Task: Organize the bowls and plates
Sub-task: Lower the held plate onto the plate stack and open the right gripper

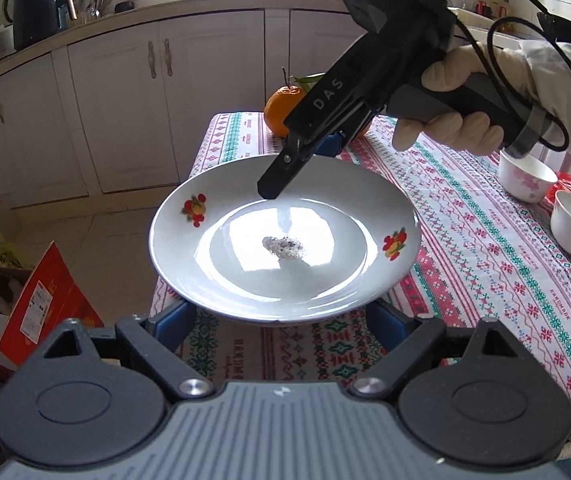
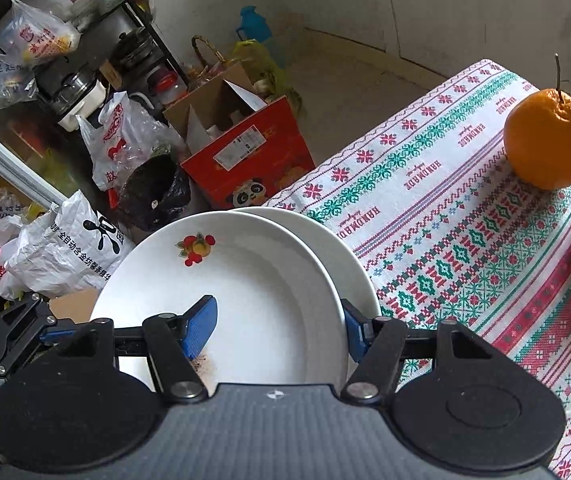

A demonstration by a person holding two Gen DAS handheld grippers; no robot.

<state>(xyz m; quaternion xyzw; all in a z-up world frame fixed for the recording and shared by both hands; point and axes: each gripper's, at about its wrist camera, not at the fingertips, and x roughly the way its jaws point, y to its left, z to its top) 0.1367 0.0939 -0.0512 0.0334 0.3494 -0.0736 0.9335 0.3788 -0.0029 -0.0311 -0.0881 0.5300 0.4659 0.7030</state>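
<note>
Right gripper (image 2: 279, 330) fingers clamp fruit-print plate (image 2: 245, 280) rim, overhanging tablecloth (image 2: 465, 216) edge; second plate (image 2: 349, 268) beneath; left gripper (image 1: 281, 320) wide, holding nothing; floor cluttered beyond.

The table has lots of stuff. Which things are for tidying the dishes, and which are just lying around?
For the job: fruit-pattern plate, plain plate under it, two flowered bowls.
Lying about: oranges, red box, plastic bags.
</note>
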